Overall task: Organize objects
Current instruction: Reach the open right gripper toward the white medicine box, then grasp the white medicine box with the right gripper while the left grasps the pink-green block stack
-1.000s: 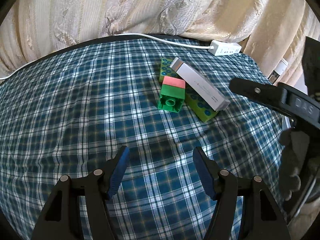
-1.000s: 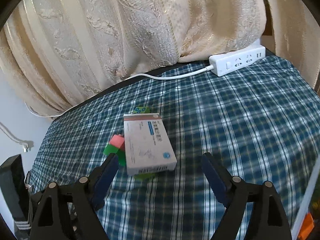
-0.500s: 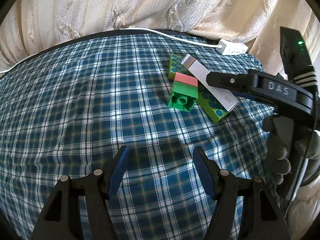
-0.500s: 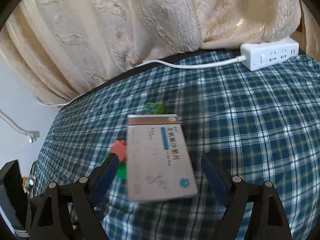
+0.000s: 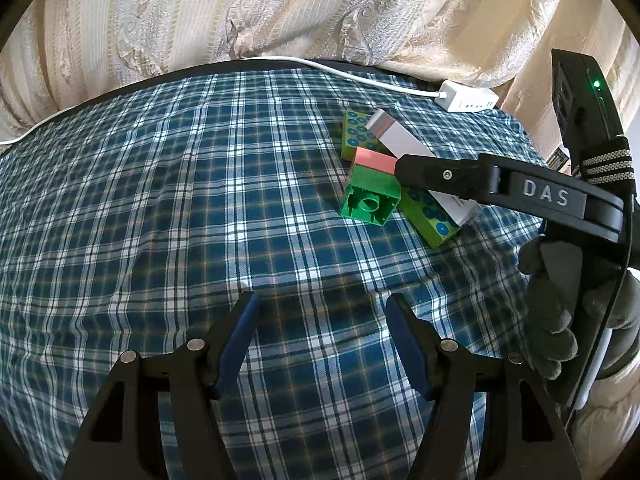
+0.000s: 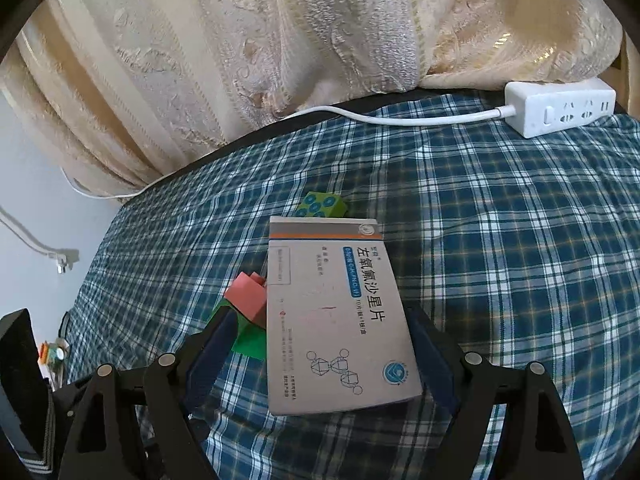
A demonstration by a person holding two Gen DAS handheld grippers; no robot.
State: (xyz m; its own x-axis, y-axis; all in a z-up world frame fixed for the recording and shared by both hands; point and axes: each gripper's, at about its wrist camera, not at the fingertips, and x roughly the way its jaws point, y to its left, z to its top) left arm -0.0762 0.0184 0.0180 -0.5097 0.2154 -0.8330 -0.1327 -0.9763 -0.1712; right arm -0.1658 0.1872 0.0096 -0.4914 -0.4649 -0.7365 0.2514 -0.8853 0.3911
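White medicine box [image 6: 340,312] bears Chinese print; right tongs [image 5: 404,168] read "DAS".

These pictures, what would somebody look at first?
Probably the white medicine box, lying across a long green spotted block, with the right gripper closing around it. Next, the pink-and-green brick right beside it on the blue checked cloth.

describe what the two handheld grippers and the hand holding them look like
Both are black plastic two-finger grippers with dark blue pads and silver rivets at the pivots: the left gripper, the right gripper. From the left wrist view, the right one carries white "DAS" lettering on its finger arm, a striped grey-and-black strap and a small green light. The hand holding it wears a grey knitted glove. No cables show.
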